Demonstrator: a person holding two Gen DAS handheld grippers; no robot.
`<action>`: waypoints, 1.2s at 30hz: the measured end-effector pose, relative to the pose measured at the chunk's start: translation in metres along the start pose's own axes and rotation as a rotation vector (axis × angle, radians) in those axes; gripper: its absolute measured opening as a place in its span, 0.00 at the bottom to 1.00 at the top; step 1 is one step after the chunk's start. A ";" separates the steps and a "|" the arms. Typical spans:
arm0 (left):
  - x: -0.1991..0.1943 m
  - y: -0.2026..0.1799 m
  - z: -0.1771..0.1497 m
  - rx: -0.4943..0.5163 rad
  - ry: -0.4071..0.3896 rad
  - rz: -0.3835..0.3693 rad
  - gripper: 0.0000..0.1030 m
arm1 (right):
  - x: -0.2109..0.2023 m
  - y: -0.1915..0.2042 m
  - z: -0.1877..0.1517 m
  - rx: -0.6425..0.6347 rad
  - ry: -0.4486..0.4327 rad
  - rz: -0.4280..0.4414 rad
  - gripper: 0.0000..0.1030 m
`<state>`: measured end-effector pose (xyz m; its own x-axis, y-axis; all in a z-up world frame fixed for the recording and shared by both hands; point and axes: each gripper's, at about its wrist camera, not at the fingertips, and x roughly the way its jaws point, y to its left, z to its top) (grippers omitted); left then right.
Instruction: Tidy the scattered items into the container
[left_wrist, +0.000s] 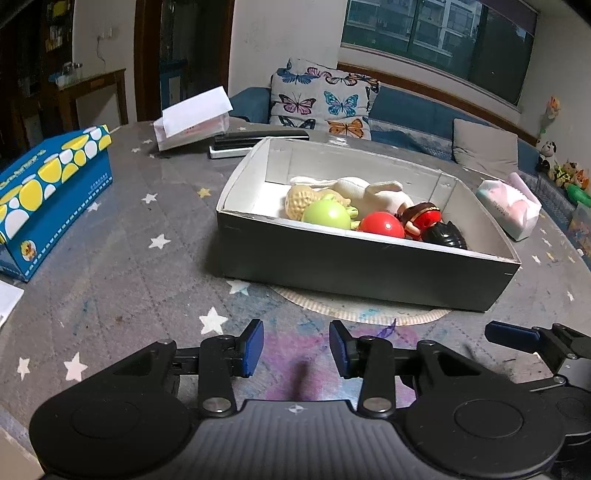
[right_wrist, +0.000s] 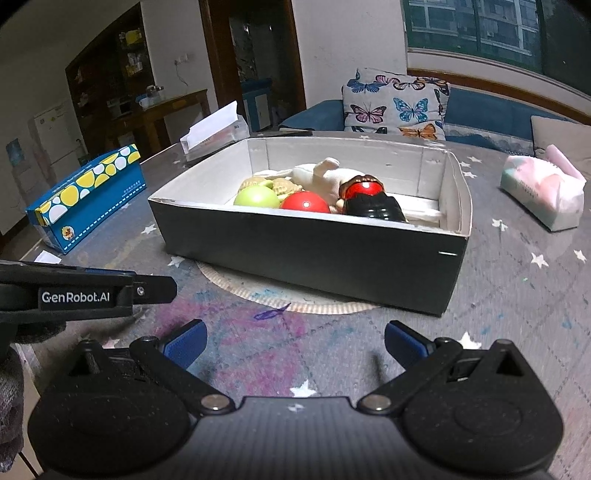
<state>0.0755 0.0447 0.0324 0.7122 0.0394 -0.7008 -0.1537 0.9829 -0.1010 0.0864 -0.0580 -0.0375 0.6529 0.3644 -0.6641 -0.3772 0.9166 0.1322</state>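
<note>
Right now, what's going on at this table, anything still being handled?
Nothing is held. The left tool and right tool both hover open and empty over the table, short of the box. The green ball, red ball, plush rabbit and doll already lie inside it.

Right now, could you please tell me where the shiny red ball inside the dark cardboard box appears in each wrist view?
Left wrist view: the shiny red ball sits right of centre, behind the near wall of the dark cardboard box.
Right wrist view: the red ball sits near centre, just behind the box's near wall.
Shared landmark: the glossy green ball lies immediately left of it in both.
</note>
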 end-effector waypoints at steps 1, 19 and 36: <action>0.000 0.000 0.000 0.004 -0.003 0.003 0.40 | 0.000 0.000 0.000 0.002 0.000 0.000 1.00; 0.005 -0.008 -0.004 0.032 -0.010 0.004 0.40 | 0.007 0.001 -0.001 0.019 0.006 -0.017 1.00; 0.011 -0.010 -0.002 0.043 -0.005 0.014 0.40 | 0.014 0.001 0.003 0.025 0.012 -0.027 1.00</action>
<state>0.0838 0.0350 0.0241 0.7139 0.0544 -0.6981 -0.1345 0.9891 -0.0605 0.0968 -0.0513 -0.0444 0.6545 0.3381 -0.6762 -0.3432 0.9298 0.1327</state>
